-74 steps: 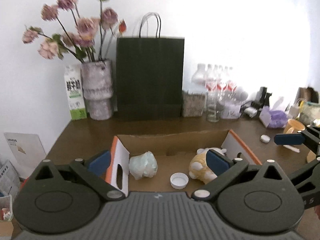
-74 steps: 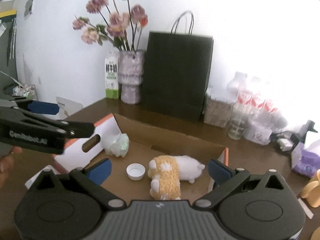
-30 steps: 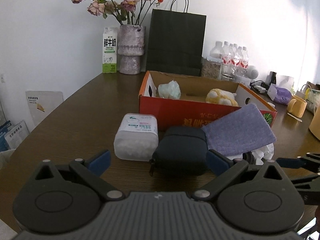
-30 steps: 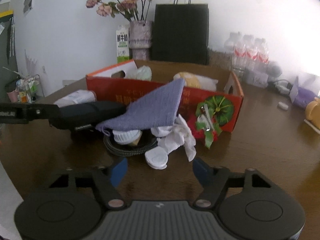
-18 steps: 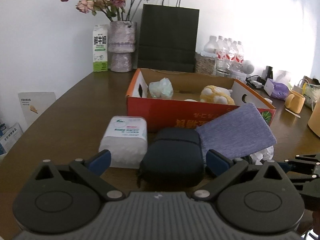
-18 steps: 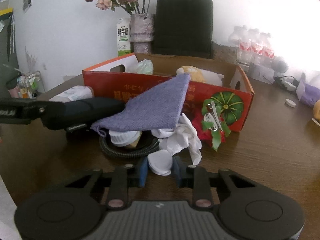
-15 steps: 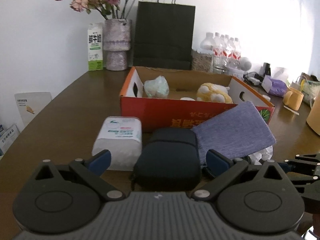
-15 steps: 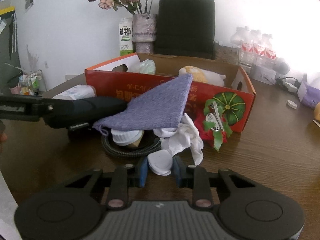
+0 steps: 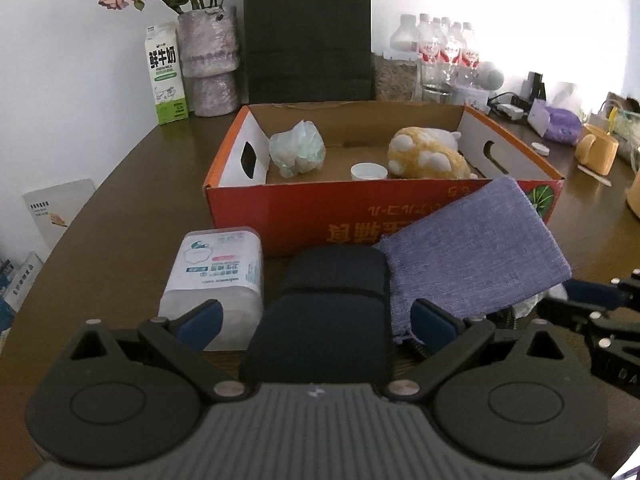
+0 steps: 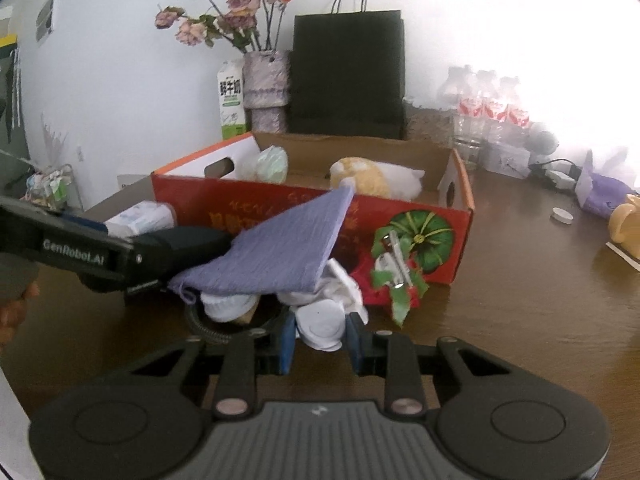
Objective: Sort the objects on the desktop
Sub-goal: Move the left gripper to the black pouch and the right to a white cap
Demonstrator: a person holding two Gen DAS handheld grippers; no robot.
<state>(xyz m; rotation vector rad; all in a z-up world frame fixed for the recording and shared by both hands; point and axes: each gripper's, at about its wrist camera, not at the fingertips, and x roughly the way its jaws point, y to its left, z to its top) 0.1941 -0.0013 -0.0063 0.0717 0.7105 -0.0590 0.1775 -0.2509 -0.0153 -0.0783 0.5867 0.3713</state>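
Observation:
A red cardboard box (image 9: 280, 216) stands mid-table with a plush toy (image 9: 424, 152), a pale green bag (image 9: 297, 149) and a white cap (image 9: 368, 171) inside. In front lie a wipes pack (image 9: 218, 266), a black zip case (image 9: 332, 304) and a purple cloth (image 9: 472, 256). My left gripper (image 9: 316, 320) is open, its jaws either side of the black case. My right gripper (image 10: 320, 340) is shut on a white round lid (image 10: 322, 326) beside crumpled white cloth (image 10: 340, 280), a coiled cable (image 10: 208, 330) and a red-green bow (image 10: 394, 280).
At the back stand a black paper bag (image 9: 307, 28), a flower vase (image 9: 208, 60), a milk carton (image 9: 166, 76) and water bottles (image 9: 440, 56). A yellow mug (image 9: 598, 152) and a purple tissue pack (image 9: 560, 122) sit at the right. The table edge runs along the left.
Both grippers came back from over the box to the pile in front of it. My right gripper closed on the white lid. My left gripper moved closer over the black case, still open.

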